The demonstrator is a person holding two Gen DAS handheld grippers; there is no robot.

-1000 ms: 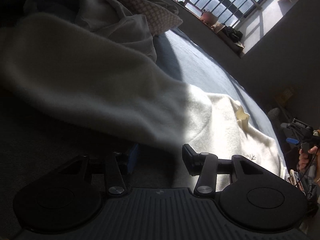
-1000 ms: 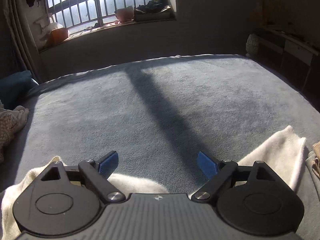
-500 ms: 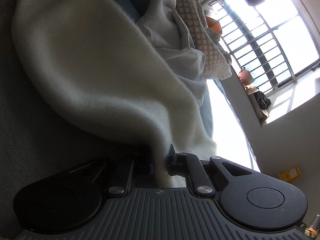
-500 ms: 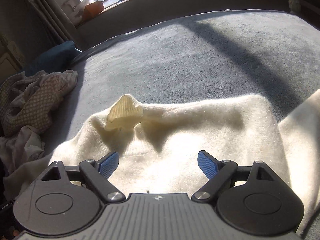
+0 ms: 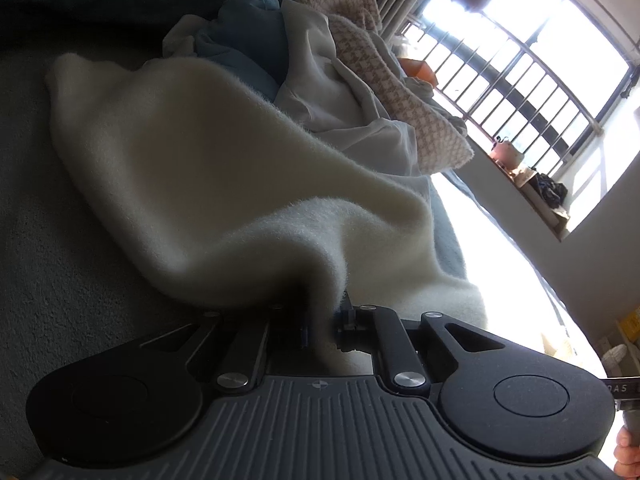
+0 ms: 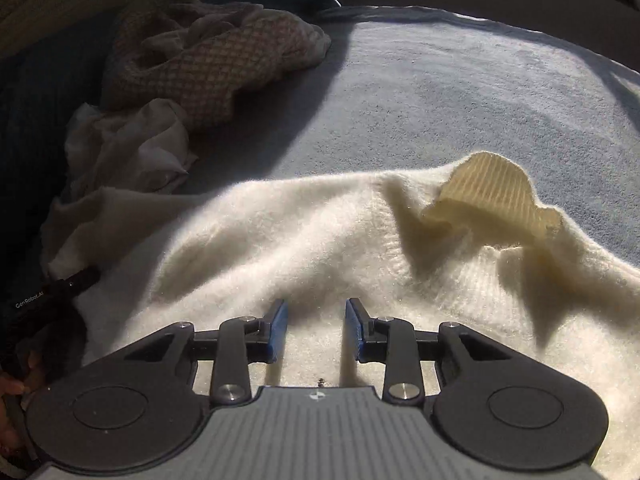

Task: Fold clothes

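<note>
Cream sweater (image 6: 320,240) lies spread across the grey-blue bed cover (image 6: 460,92), fuzzy, half in shade and half in bright sun, and serves as the landmark for everything else. Off its left edge, in the right wrist view, the left gripper's dark body pokes in beside a person's fingers (image 6: 16,384). Up and left of the sweater sits a heap of unfolded clothes: a crumpled white garment (image 6: 132,148) nearest its edge, then a brown-and-cream houndstooth knit (image 6: 208,68) behind that. Over the sweater's near middle hangs the right gripper (image 6: 316,330), its blue pads (image 6: 278,332) partly apart and closing, with the knit lying under the gap but not yet pinched. Toward the sweater's right end its ribbed pale-yellow collar (image 6: 496,196) stands up in a curl. In the left wrist view the left gripper (image 5: 322,330) is clamped tight on a raised fold of the sweater (image 5: 208,176), the cloth drawn up into a ridge between its fingers. Behind the sweater there lie the same white garment (image 5: 340,108) and houndstooth knit (image 5: 404,96), with a barred window (image 5: 516,60) beyond to the right.
</note>
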